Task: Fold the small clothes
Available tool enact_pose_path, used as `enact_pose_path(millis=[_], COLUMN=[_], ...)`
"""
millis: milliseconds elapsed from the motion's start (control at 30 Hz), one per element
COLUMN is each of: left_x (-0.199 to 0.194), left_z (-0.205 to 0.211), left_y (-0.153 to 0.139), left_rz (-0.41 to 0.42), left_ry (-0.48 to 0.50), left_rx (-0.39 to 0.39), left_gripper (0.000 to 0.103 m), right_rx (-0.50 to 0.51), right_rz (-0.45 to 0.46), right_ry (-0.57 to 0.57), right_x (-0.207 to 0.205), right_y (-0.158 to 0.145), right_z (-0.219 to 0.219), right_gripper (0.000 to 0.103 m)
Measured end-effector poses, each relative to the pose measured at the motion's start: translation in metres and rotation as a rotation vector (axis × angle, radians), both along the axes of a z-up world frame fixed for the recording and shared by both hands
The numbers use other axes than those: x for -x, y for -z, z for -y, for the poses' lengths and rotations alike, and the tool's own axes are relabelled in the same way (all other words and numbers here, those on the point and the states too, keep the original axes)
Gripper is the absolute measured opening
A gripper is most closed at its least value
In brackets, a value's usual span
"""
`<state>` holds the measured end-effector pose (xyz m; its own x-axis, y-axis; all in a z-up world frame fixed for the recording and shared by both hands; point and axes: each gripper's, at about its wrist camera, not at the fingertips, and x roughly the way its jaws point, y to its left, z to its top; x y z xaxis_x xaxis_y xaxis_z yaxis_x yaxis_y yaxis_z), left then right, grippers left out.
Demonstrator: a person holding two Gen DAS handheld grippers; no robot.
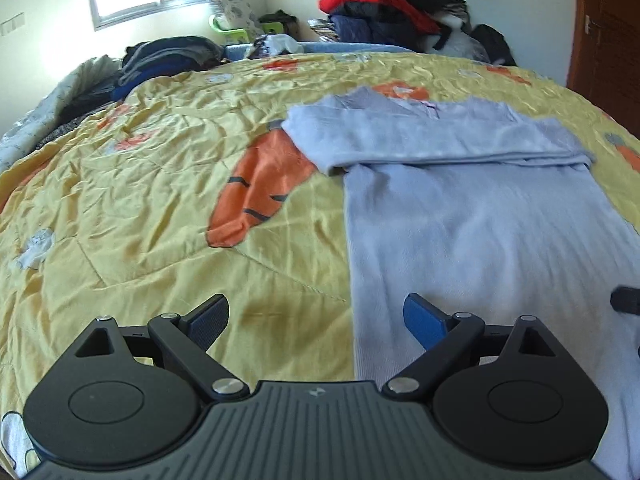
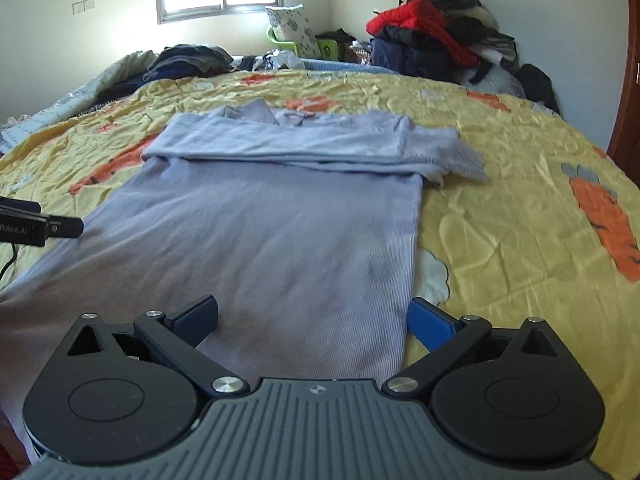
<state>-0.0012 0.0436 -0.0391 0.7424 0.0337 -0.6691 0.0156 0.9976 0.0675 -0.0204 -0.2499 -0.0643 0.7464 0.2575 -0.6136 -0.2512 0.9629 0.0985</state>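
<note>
My left gripper (image 1: pixel 316 320) hangs with its jaws spread wide and nothing between them, straddling the left edge of the pale lavender knit top (image 1: pixel 460 220). My right gripper (image 2: pixel 314 320) is just as wide apart and empty, over the top's near right corner. The top (image 2: pixel 260 232) lies flat on the yellow carrot-print quilt (image 2: pixel 500 208), its sleeves folded across the far end in a band. At the left edge of the right view, my other gripper's tip (image 2: pixel 60 227) hovers beside the fabric. Piled clothes (image 2: pixel 432 40) sit far right.
</note>
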Motion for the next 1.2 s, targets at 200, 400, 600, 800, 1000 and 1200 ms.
enact_pose_path(millis=[200,400,600,800,1000,1200], left_x=[0.011,0.034,0.052,0.056,0.06,0.069], left_z=[-0.022,-0.045,-0.059,-0.07,-0.062,-0.041], left_y=[-0.011,-0.017,-0.011,-0.005,-0.005,-0.003], left_rz=[-0.013,-0.11,-0.25,-0.335,-0.357,-0.36], left_ry=[0.119,0.326,0.41,0.391,0.381,0.441], left_rx=[0.072,0.162,0.255,0.445,0.472,0.447], left_gripper=[0.095,0.095,0.095,0.095,0.094,0.094], right_rx=[-0.084,-0.142,-0.137,-0.216,-0.231,-0.27], right_rz=[-0.032,-0.044,-0.023,-0.035,-0.051,-0.072], right_ry=[0.015,0.017,0.052,0.106,0.109,0.06], right_x=[0.003,0.012,0.027,0.035,0.045,0.056], right_y=[-0.004,-0.005,-0.004,-0.001,0.001,0.0], right_z=[0.014,0.031,0.045,0.061,0.069,0.075], right_gripper=[0.102,0.102,0.102,0.102,0.101,0.1])
